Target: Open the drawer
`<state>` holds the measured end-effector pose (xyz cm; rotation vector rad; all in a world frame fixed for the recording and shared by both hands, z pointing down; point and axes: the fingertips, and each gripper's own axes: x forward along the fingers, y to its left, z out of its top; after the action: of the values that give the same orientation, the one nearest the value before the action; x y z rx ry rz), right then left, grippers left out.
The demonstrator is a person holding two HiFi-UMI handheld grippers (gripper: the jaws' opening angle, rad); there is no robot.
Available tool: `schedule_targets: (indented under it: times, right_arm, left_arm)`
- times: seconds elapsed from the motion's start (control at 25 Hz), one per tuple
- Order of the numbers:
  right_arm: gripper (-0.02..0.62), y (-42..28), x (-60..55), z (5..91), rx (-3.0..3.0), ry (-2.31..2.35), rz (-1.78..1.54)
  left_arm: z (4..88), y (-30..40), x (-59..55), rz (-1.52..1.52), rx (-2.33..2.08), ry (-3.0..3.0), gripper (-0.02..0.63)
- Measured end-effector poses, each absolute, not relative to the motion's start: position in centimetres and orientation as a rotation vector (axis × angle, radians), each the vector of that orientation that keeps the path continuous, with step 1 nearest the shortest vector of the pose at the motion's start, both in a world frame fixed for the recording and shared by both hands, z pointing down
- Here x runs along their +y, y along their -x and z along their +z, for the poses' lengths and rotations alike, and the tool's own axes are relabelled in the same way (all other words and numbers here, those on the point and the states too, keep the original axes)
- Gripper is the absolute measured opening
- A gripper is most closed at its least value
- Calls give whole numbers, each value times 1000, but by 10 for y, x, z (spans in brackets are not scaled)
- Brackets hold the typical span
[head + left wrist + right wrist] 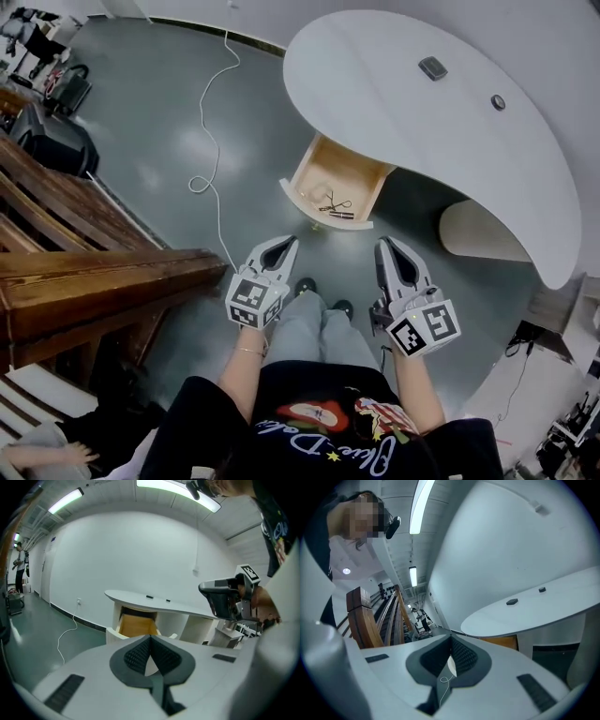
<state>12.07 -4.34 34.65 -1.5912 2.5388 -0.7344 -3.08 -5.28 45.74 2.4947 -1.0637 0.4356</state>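
The drawer of the white curved desk stands pulled out, showing its wooden inside with a few small dark items. Both grippers hang close to the person's body, well short of the drawer and touching nothing. My left gripper is shut and empty, its pads meeting at the tip; beyond it the open drawer shows under the desk top. My right gripper is also shut with nothing between its jaws, and a strip of the drawer's wood peeks out below the desk top.
A heavy wooden bench structure fills the left side. A white cable trails across the grey floor. Two small dark objects lie on the desk. The person's shoes stand before the drawer. A distant person stands far left.
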Motion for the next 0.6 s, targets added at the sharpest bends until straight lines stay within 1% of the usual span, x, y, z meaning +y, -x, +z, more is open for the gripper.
schedule_targets:
  times: [0.28,0.6]
  right_arm:
    - [0,-124,-37,301,2548,1556,-692]
    - [0,-135,-29,251,2575,1566,-577]
  left_arm:
    - [389,32,-55,410,-1072,-2567,5]
    - [309,4,-62,385,-1056,-2700,5]
